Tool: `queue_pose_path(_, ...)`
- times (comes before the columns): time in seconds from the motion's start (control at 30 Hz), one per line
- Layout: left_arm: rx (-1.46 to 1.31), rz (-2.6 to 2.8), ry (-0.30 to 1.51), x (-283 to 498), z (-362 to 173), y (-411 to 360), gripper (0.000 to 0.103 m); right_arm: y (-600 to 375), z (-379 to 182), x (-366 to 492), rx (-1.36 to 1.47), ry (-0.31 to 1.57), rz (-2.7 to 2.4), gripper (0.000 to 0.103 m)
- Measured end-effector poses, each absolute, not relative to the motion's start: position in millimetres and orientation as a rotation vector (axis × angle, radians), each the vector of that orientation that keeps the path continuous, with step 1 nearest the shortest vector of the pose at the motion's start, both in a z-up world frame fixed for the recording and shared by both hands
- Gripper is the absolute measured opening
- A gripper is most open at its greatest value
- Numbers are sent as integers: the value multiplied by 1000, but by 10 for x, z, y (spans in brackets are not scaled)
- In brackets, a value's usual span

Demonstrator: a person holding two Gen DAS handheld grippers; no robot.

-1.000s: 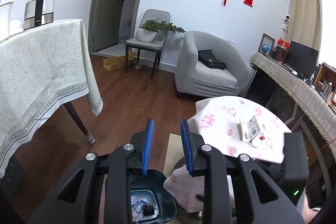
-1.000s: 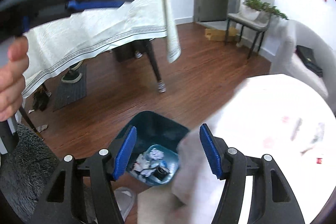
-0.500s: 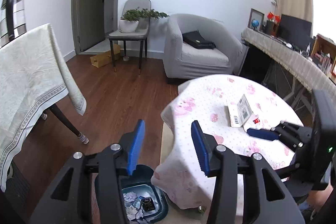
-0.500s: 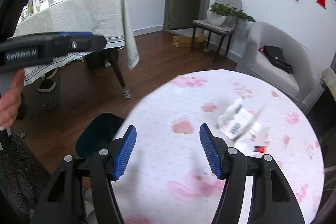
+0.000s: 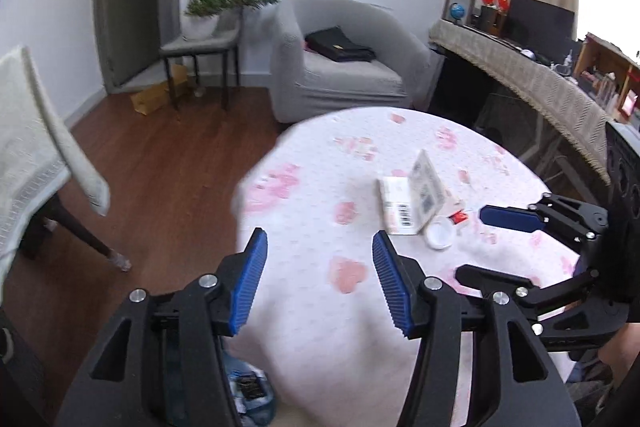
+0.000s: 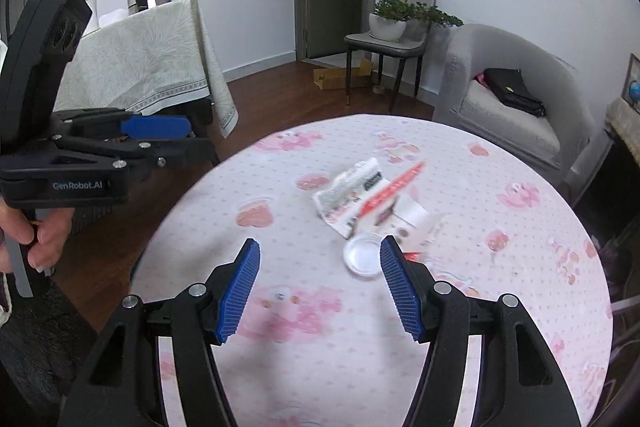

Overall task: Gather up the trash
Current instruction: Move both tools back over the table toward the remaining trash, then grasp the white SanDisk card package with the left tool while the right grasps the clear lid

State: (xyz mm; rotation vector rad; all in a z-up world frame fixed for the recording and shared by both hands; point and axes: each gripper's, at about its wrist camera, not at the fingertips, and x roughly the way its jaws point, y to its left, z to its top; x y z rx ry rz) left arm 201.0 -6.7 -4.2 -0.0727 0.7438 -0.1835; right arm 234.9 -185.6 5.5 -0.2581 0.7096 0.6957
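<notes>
A round table (image 5: 320, 183) with a pink-flowered cloth bears a small heap of trash. In it are a flattened white carton with a barcode (image 5: 404, 205), a round white lid (image 5: 439, 238) and a red scrap (image 5: 459, 216). My left gripper (image 5: 318, 241) hovers over the table's near left part, its jaws opening with nothing between them. My right gripper (image 6: 320, 247) stands open just short of the lid (image 6: 362, 255) and the crumpled packets (image 6: 352, 193). It holds nothing. A bin (image 5: 250, 393) with paper in it shows under the table's edge.
A grey armchair (image 5: 340, 71) with a black bag stands behind the table. A chair with a potted plant (image 5: 208, 19) is by the door. A cloth-covered table (image 6: 144, 67) with a kettle is at the left, a long sideboard (image 5: 532, 83) at the right.
Both views have swung from the bin on the floor up and across to the round table. The left jaws have spread wider. The trash heap now lies right before the right gripper.
</notes>
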Motion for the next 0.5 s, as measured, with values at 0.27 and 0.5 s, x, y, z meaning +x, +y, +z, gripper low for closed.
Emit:
queue_pose_path(0.27,-19,-219,773,2239,-222,-428,58,-1947,-77,2536,-212,741,731,46)
queue_pose_path(0.5,-56,-250,817,2494,-356,-481,58,-1921,-92,2641,-220,766,744,46)
